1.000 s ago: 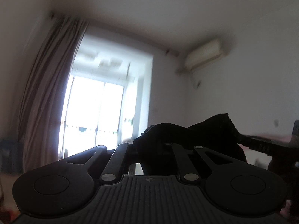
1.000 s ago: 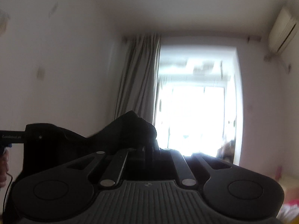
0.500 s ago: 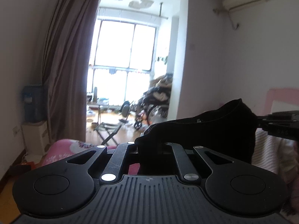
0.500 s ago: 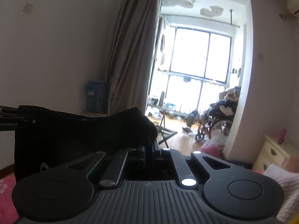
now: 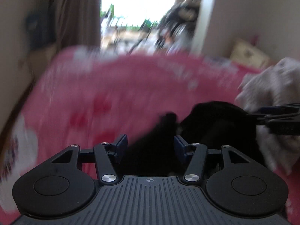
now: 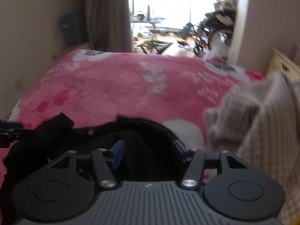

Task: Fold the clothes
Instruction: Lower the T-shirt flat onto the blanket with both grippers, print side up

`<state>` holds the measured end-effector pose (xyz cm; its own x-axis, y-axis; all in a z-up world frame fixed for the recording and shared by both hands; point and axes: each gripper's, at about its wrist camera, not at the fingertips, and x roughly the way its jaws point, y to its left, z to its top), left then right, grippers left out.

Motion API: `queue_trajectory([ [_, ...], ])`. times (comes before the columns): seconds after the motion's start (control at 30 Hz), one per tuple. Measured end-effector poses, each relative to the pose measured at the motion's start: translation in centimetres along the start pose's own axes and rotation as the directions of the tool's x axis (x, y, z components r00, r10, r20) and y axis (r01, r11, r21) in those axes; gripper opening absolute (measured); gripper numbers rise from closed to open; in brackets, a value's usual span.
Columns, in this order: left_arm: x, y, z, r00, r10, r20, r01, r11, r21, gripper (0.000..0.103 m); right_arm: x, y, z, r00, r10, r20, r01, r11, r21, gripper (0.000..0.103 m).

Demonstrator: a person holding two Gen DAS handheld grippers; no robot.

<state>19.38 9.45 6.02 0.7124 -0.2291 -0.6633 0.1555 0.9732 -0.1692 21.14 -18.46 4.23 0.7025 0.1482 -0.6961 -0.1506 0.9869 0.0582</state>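
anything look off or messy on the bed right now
The black garment lies bunched and uneven on the pink floral blanket, not flat, between the open left hand-held gripper and right hand-held gripper. A grey knit sweater sits crumpled at the right. The left wrist view is blurred.

I saw a matt black cloth garment (image 6: 142, 131) lying on the fleecy pink blanket (image 6: 116, 86), and a coarse beige knit (image 6: 262, 123) at the bed's right edge. My right tool (image 6: 148, 150) looked matt black plastic with shiny metal rivets.
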Motion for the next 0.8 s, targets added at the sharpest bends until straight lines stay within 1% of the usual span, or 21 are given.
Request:
queue_trajectory([
  [0.1, 1.4, 1.6, -0.7, 0.998, 0.018, -0.066, -0.024, 0.996, -0.084, 0.055, -2.9, -2.4, 0.2, 0.999, 0.031, 0.036, -0.034, 0.996, 0.080, 0.061],
  [0.13, 1.1, 2.1, -0.7, 0.998, 0.021, -0.064, -0.028, 0.994, -0.102, 0.055, -4.1, -3.2, 0.0, 0.997, 0.050, 0.058, -0.056, 0.993, 0.104, 0.061],
  [0.17, 0.5, 1.9, -0.2, 0.998, 0.023, -0.055, -0.029, 0.994, -0.109, 0.055, -5.7, -3.8, -0.1, 0.994, 0.074, 0.081, -0.084, 0.989, 0.122, 0.061],
  [0.23, -1.3, 2.1, -0.3, 0.999, 0.019, -0.033, -0.023, 0.994, -0.106, 0.056, -9.1, -4.8, -0.5, 0.984, 0.125, 0.125, -0.143, 0.979, 0.144, 0.061],
  [0.3, -3.6, 2.1, -0.6, 1.000, 0.008, -0.014, -0.010, 0.996, -0.094, 0.058, -11.8, -5.2, -1.6, 0.974, 0.165, 0.153, -0.187, 0.973, 0.139, 0.061],
  [0.4, -7.0, 2.4, -1.0, 1.000, -0.018, 0.003, 0.018, 0.997, -0.076, 0.060, -15.6, -5.3, -3.4, 0.964, 0.209, 0.162, -0.230, 0.965, 0.125, 0.061],
  [0.47, -9.5, 2.9, -1.4, 0.999, -0.047, -0.003, 0.046, 0.997, -0.067, 0.061, -17.5, -5.1, -4.8, 0.962, 0.232, 0.146, -0.251, 0.959, 0.128, 0.061],
  [0.57, -12.7, 3.1, -2.5, 0.996, -0.081, -0.035, 0.080, 0.996, -0.032, 0.063, -19.2, -5.1, -7.8, 0.961, 0.260, 0.090, -0.273, 0.946, 0.174, 0.061],
  [0.67, -14.2, 2.4, -5.7, 0.985, -0.108, -0.135, 0.114, 0.993, 0.034, 0.067, -19.7, -5.1, -11.3, 0.960, 0.279, 0.029, -0.277, 0.928, 0.250, 0.061],
  [0.77, -15.6, 1.6, -9.0, 0.963, -0.127, -0.238, 0.154, 0.983, 0.096, 0.067, -20.2, -5.2, -14.8, 0.953, 0.301, -0.031, -0.275, 0.905, 0.325, 0.060],
  [0.8, -15.8, 1.4, -10.4, 0.955, -0.129, -0.267, 0.162, 0.981, 0.103, 0.067, -20.3, -5.2, -15.9, 0.950, 0.309, -0.051, -0.273, 0.896, 0.349, 0.060],
])
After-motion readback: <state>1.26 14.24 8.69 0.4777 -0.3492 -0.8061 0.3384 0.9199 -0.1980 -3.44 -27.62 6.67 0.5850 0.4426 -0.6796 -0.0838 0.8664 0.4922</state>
